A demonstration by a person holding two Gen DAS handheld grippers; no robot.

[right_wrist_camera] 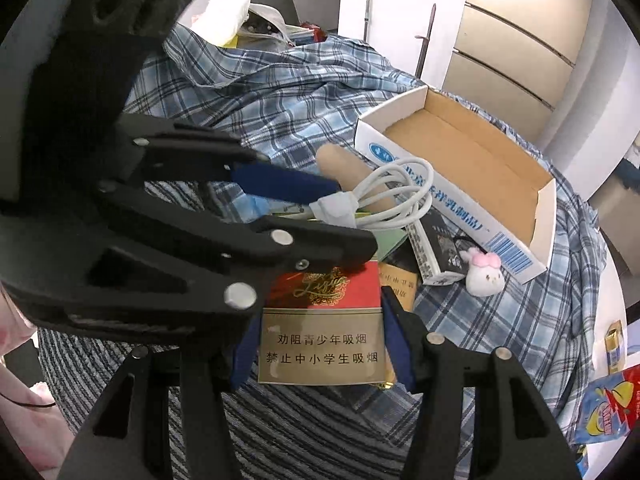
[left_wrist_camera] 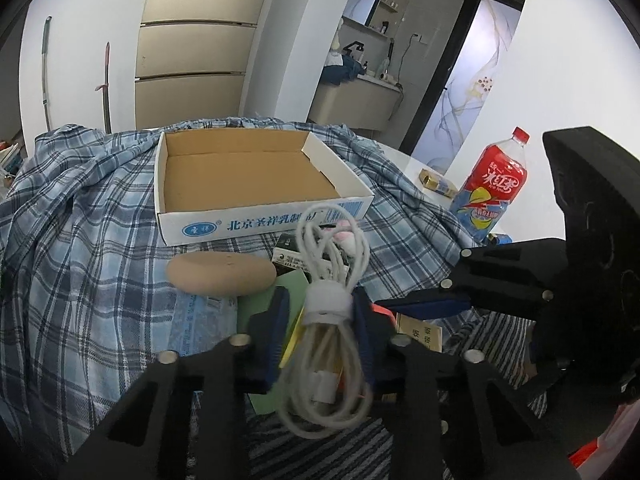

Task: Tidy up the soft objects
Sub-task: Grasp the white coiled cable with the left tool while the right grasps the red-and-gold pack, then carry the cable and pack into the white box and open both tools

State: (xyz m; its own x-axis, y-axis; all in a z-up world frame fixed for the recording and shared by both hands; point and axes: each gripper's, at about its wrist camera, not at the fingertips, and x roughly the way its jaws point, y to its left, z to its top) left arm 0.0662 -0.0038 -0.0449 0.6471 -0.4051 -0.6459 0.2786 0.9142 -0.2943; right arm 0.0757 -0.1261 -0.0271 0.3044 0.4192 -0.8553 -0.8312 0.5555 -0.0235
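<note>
Chinese print on the gold panel of a red cigarette pack [right_wrist_camera: 320,328], 劝阻青少年吸烟 over 禁止中小学生吸烟, sits nearest, the pack clamped flat between the right gripper's [right_wrist_camera: 318,344] blue pads as it tilts steeply down over striped fabric. Just beyond, the left gripper [left_wrist_camera: 320,332] angles down with its fingers pinched on a coiled white cable [left_wrist_camera: 328,320] at its strap, lifted above the plaid cloth [left_wrist_camera: 80,220]. Farther off stands an empty cardboard tray [left_wrist_camera: 260,222] printed 北京圣祥乳制…, with a small pink-bowed plush [right_wrist_camera: 484,276] beside it.

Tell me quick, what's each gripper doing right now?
Left gripper: shut on the white cable bundle.
Right gripper: shut on the red and gold cigarette pack.
</note>
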